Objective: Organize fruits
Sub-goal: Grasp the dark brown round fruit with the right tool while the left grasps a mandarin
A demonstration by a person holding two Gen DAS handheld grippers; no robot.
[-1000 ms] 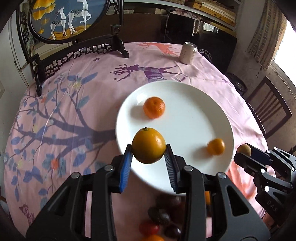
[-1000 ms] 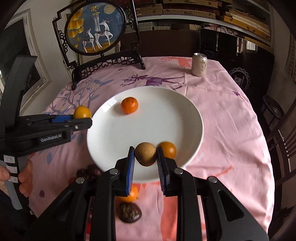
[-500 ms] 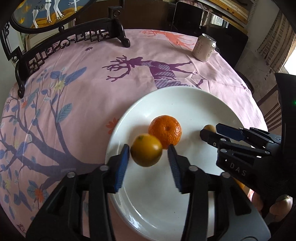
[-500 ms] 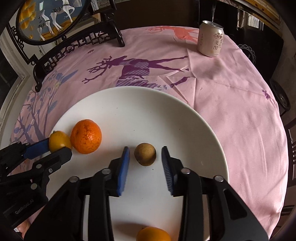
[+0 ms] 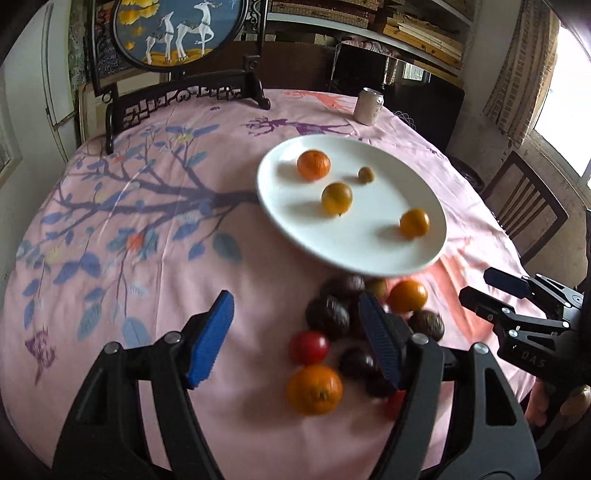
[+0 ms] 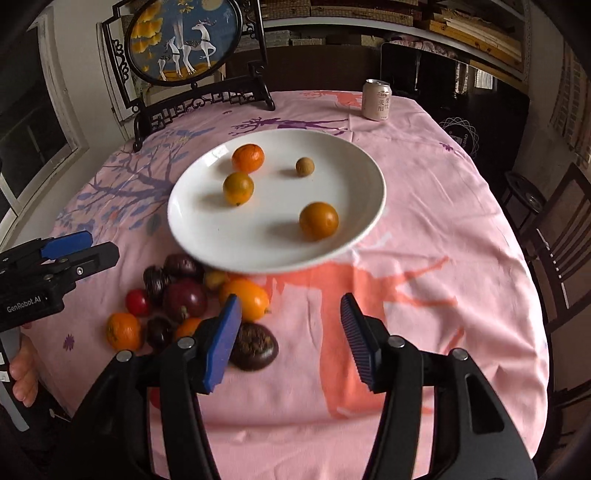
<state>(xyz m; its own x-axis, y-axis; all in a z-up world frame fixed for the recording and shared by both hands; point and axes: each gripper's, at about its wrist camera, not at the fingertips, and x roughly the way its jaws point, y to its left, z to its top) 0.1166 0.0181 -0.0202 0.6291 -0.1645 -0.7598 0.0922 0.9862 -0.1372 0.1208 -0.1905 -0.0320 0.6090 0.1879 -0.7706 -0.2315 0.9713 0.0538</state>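
A white plate point(image 5: 369, 243) point(image 6: 199, 236) on the pink tablecloth holds a tangerine point(image 5: 313, 164) point(image 6: 248, 158), two small oranges point(image 5: 336, 198) point(image 5: 414, 223) and a small brown fruit point(image 5: 366, 174) point(image 6: 304, 166). A pile of loose fruit lies on the cloth before the plate: dark passion fruits point(image 5: 327, 318) point(image 6: 184, 299), a red tomato point(image 5: 308, 347), oranges point(image 5: 314, 388) point(image 6: 248, 298). My left gripper point(image 5: 295, 338) is open and empty above the pile's left side. My right gripper point(image 6: 290, 338) is open and empty, right of the pile.
A drink can point(image 5: 369, 105) point(image 6: 376, 99) stands at the table's far side. A round deer picture on a dark carved stand point(image 5: 184, 33) point(image 6: 184, 40) stands at the back left. A wooden chair point(image 5: 524, 210) is at the right.
Both grippers let go of their fruits onto the plate, opened wide, and pulled back toward the near side over the loose pile.
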